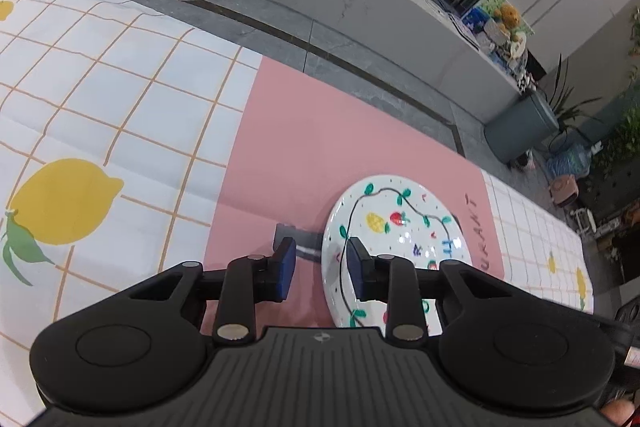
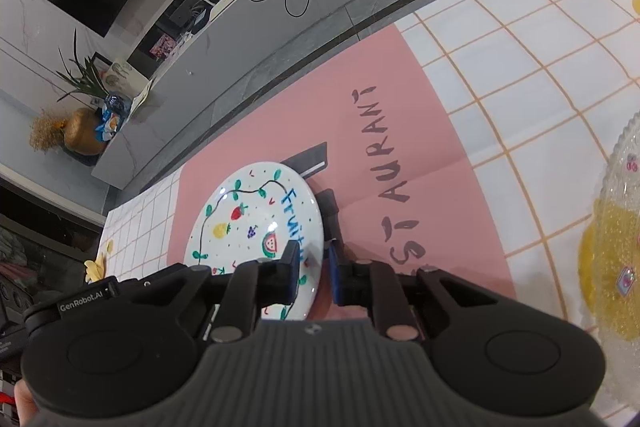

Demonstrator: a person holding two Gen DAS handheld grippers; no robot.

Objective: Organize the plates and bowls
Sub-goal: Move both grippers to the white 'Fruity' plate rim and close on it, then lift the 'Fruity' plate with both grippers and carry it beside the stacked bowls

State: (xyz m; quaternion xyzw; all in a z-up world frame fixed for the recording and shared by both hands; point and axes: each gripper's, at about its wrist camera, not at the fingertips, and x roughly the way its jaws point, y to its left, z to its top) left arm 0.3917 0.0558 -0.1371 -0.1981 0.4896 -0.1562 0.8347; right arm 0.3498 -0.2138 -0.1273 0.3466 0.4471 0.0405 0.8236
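Right tongs (image 2: 315,269) clamped on the fruit plate (image 2: 256,227), pinching its rim at the plate's four o'clock edge; left tongs (image 1: 322,267) partly open, straddling the rim (image 1: 326,247) at its nine o'clock edge, grip unclear. Plate lies on the desk's pink mat (image 1: 320,131); glass dish (image 2: 616,247) at three o'clock

I count one painted fruit plate (image 1: 404,227) on my tablecloth (image 1: 132,99), one clear glass dish (image 2: 618,227) at the right, and two grippers.

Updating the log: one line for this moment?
right gripper: shut on rim of round white fruit-painted ceramic plate | left gripper: open, astride opposite rim
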